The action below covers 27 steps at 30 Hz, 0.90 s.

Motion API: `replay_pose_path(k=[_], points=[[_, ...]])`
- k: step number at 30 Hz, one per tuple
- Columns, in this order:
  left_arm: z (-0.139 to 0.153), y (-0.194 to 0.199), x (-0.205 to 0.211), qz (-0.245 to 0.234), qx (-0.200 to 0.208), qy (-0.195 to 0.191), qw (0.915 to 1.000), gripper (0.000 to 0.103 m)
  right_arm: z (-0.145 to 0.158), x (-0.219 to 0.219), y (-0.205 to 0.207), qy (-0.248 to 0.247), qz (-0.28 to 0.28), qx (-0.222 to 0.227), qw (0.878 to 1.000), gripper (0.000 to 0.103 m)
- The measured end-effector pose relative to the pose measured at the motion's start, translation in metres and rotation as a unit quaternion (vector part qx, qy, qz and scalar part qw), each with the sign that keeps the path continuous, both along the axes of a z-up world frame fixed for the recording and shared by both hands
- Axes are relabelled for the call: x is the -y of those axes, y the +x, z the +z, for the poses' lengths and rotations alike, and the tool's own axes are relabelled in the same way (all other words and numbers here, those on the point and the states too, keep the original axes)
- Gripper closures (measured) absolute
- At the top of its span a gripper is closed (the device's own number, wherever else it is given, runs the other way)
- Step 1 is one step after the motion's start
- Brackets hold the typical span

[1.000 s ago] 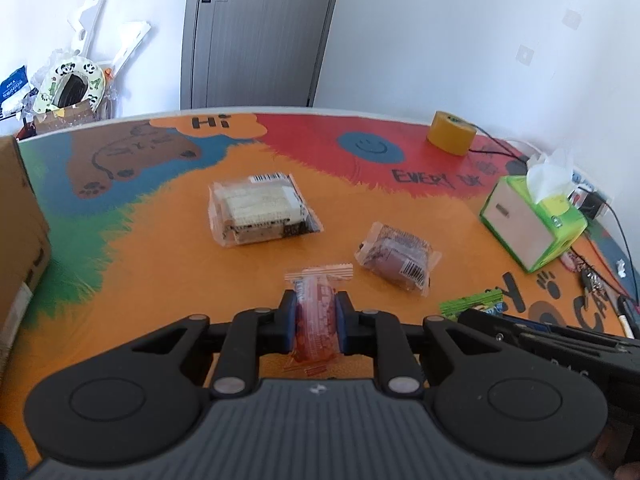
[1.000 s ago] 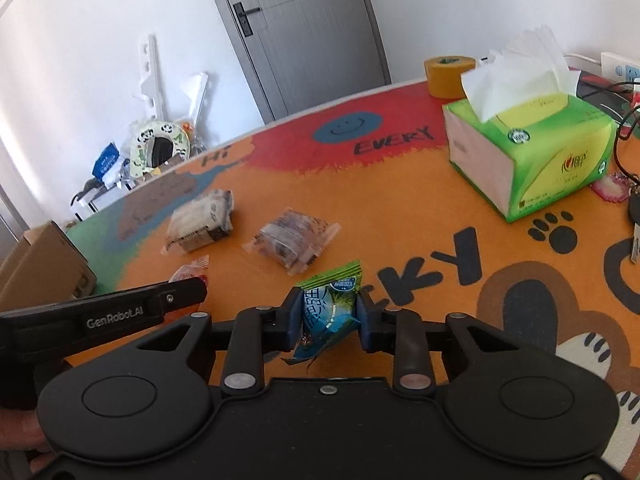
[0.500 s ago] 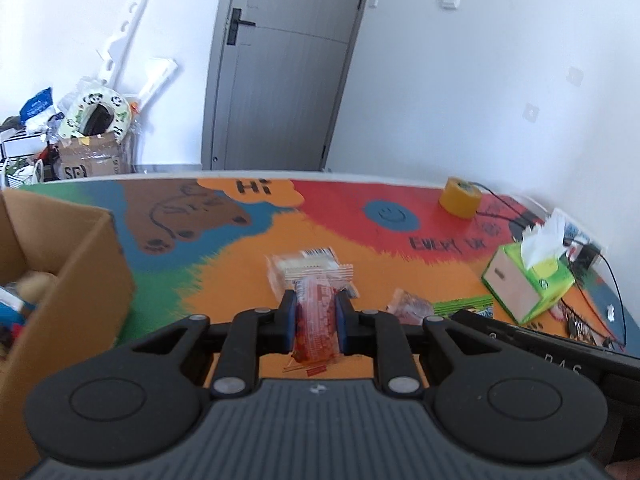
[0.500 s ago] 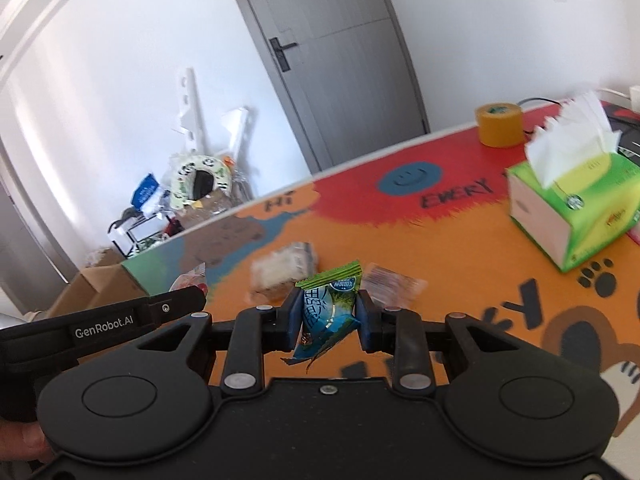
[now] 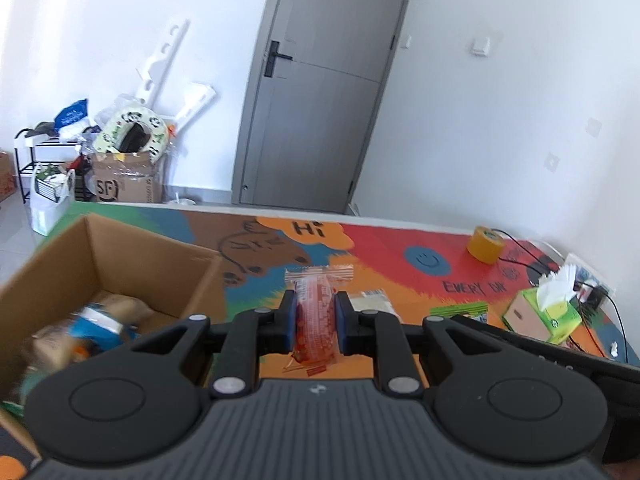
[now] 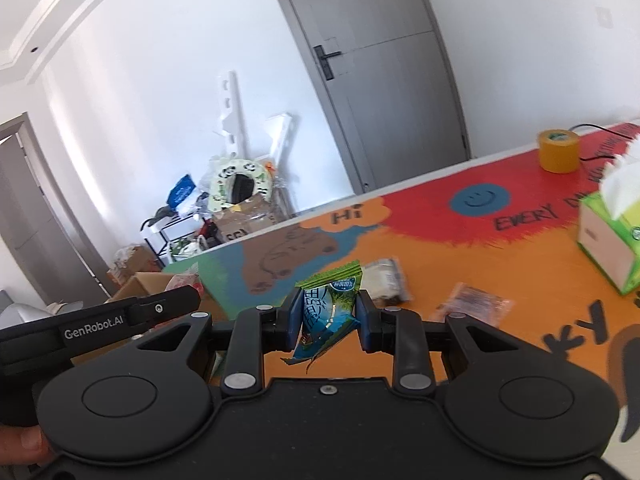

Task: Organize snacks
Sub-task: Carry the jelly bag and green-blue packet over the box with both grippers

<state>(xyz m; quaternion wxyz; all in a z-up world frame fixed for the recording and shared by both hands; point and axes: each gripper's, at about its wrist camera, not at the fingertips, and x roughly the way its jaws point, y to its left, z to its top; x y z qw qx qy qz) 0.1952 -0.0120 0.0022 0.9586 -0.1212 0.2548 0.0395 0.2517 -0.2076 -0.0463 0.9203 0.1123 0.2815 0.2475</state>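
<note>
Left gripper (image 5: 314,320) is clamped on a clear packet of red snack (image 5: 315,322), held upright above the desk (image 5: 384,248) beside the open cardboard box (image 5: 120,256). Right gripper (image 6: 328,320) pinches a crinkled green-and-blue snack packet (image 6: 330,308), also clear of the desk.

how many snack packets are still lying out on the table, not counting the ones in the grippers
2: a pale packet just beyond the right gripper, and a brownish clear packet to its right. More may be hidden behind the grippers.
</note>
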Motion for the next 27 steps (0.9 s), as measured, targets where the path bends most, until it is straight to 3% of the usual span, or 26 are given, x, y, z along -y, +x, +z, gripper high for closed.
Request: replay_pose_path(k=[16,27], points=[[0.013,-0.036,-0.067,0.073,0.019,-0.011,0.9971,0.085,0.01,-0.062,-0.008,-0.002,0.056,0.011,0.998,0.074],[0.01,-0.037,-0.118,0.122,0.018,-0.023,0.9921,0.085,0.014,-0.102,-0.005,-0.004,0.09,0.013,0.996,0.074]])
